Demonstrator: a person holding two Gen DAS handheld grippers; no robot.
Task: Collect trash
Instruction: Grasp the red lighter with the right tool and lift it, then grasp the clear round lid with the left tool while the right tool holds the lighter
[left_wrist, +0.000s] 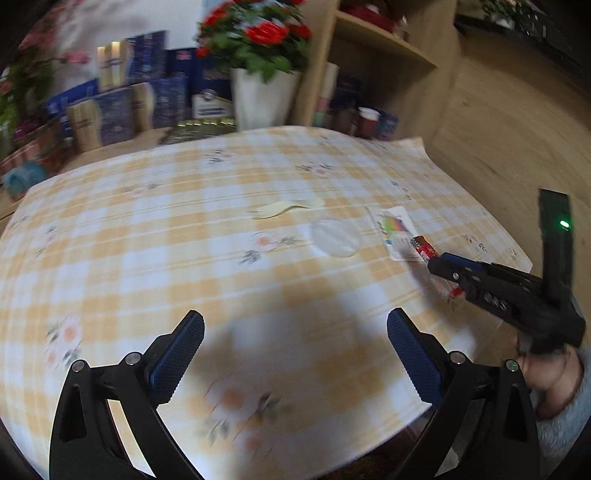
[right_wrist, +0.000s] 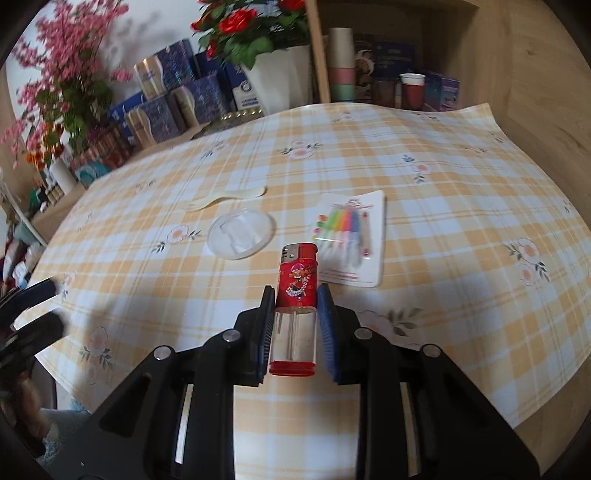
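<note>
Four loose items in view on the counter (right_wrist: 461, 229): lighter (right_wrist: 295, 291), clear lid (right_wrist: 242, 233), pale plastic fork (right_wrist: 225, 198), candle pack (right_wrist: 352, 240).

Our right gripper (right_wrist: 295, 325) has its fingers (right_wrist: 264, 332) closed around the lighter, one pad on each long side, contact on the clear lower body and the bottom of the red label. Lighter points away from us, metal head toward the candle pack, nearly touching its near edge. We can't tell whether it's lifted or resting on the cloth.

Our left gripper (left_wrist: 295, 358) hovers over bare cloth at the near edge, fingers (left_wrist: 177, 358) spread wide, holding nothing. From the left wrist view, the right gripper (left_wrist: 443, 264) sits at the far right with the lighter (left_wrist: 424, 249) sticking out of its tip.

No bin visible in either view, so the drop target is unknown.

Risks as we judge them:
- Lighter body is smooth, rounded plastic. Light pinch means it may rotate or slide out on a fast swing.
- Right pad looks slightly bowed away from the body near its base, so contact may be partial.
- Pushing forward would nudge the candle pack.
- Lid is thin, flat and transparent: hard to get fingers under, easy to shove across the cloth.
- Cloth corner curls at the far right edge and could drag if snagged.
</note>
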